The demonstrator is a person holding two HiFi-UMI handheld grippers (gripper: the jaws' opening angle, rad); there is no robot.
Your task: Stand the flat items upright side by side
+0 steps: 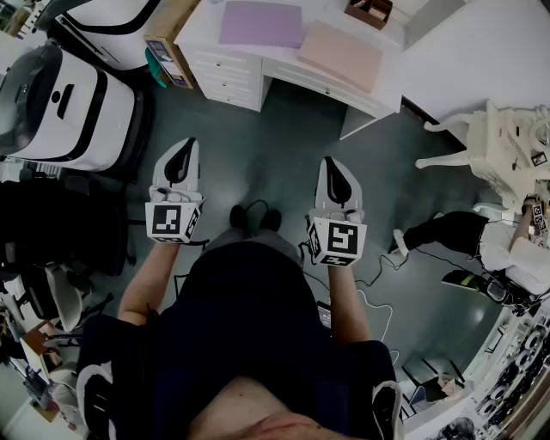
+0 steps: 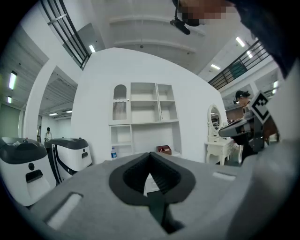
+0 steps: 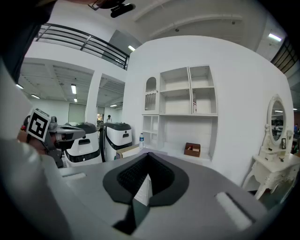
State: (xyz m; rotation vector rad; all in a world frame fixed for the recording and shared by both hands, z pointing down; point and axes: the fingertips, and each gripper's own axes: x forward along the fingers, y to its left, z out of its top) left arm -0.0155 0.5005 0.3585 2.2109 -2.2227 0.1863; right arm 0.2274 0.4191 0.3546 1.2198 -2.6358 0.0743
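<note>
Grippers both empty, jaws pressed together: left gripper (image 1: 180, 161), right gripper (image 1: 338, 179). Purple flat item (image 1: 260, 23) and pink flat item (image 1: 341, 53) lie far off on the white desk (image 1: 232, 64); probably light, thin, slightly bendy, best pinched at an edge

Desk (image 1: 225, 70) sat ahead w/ L pad (image 1: 260, 23) & R pad (image 1: 341, 53) flat on it, side by side; small box (image 1: 369, 10) behind R pad. Machines (image 1: 69, 107) at left, vanity (image 1: 503, 142) at right. L gripper (image 1: 182, 148) & R gripper (image 1: 333, 165) hung before desk, apart.
</note>
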